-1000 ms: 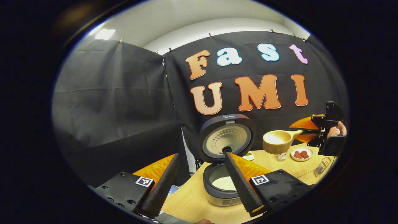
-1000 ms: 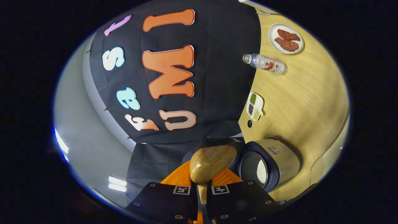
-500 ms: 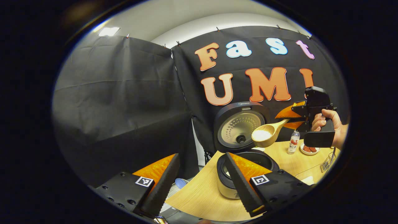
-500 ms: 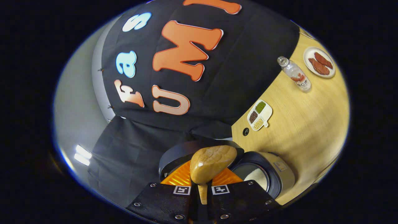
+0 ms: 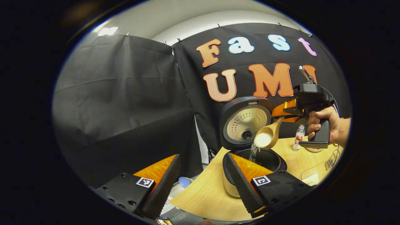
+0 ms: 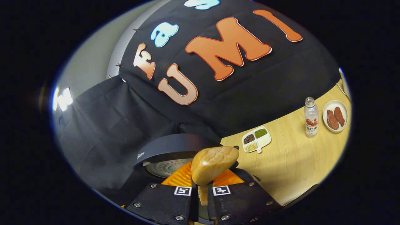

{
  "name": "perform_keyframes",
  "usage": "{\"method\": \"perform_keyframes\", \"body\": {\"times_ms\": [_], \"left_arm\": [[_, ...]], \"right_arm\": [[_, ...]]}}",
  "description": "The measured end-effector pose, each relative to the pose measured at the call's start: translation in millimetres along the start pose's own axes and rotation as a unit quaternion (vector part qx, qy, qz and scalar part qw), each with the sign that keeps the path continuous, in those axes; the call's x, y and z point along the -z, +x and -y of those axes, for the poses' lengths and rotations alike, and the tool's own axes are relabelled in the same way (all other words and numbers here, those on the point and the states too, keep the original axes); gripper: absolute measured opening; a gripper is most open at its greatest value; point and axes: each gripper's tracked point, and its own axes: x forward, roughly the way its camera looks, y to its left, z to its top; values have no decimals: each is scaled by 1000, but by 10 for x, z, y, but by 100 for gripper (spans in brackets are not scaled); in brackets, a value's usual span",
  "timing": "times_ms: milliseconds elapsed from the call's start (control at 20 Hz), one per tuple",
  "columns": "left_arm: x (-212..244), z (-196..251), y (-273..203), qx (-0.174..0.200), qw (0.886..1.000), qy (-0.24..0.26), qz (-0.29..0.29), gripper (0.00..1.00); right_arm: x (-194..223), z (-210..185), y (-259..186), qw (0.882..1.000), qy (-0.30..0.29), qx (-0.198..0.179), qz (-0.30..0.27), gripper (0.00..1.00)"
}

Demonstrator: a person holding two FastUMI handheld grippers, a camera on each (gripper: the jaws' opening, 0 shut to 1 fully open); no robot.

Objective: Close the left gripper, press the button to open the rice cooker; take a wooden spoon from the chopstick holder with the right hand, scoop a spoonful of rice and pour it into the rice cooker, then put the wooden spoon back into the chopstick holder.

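The right gripper (image 6: 202, 191) pinches one wooden spoon (image 5: 266, 137), tipping rice into one rice cooker (image 5: 259, 157) just beyond the spread left gripper (image 5: 203, 184).

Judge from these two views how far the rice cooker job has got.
Done: the rice cooker's lid stands open. In hand: the right gripper tips the wooden spoon, and rice falls into the pot. Left: putting the spoon back into its holder.

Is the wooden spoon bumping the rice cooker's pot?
Apart. The left gripper view shows the wooden spoon tipped above the rice cooker, rice falling through the gap.
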Motion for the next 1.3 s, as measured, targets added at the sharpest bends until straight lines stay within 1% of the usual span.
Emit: {"method": "perform_keyframes", "body": {"times_ms": [150, 300, 450, 750, 1000, 1100, 1200, 1250, 1300], "left_arm": [[0, 21, 19, 3, 1000, 1, -1, 99], [18, 60, 43, 6, 1000, 2, -4, 99], [23, 75, 34, 8, 1000, 3, -3, 99], [17, 91, 45, 4, 1000, 2, -1, 99], [75, 60, 28, 0, 1000, -2, -5, 99], [97, 63, 34, -2, 1000, -4, -6, 99], [114, 67, 25, -3, 1000, -5, -7, 99], [122, 72, 31, -2, 1000, -5, -8, 99], [127, 85, 25, -3, 1000, -6, -7, 99]], "right_arm": [[45, -67, -8, 999, -35, -1, 0, 11], [57, -103, -14, 997, -82, -2, 3, 11], [99, -227, -50, 991, -130, -11, 7, 10], [230, -420, -52, 979, -201, -27, 9, 11], [363, -554, -44, 960, -275, -44, 10, 11], [397, -601, -54, 948, -313, -45, 16, 11], [434, -658, -86, 933, -355, -50, 24, 11], [474, -691, -96, 928, -368, -54, 26, 11], [489, -717, -107, 926, -373, -58, 28, 10]]}}
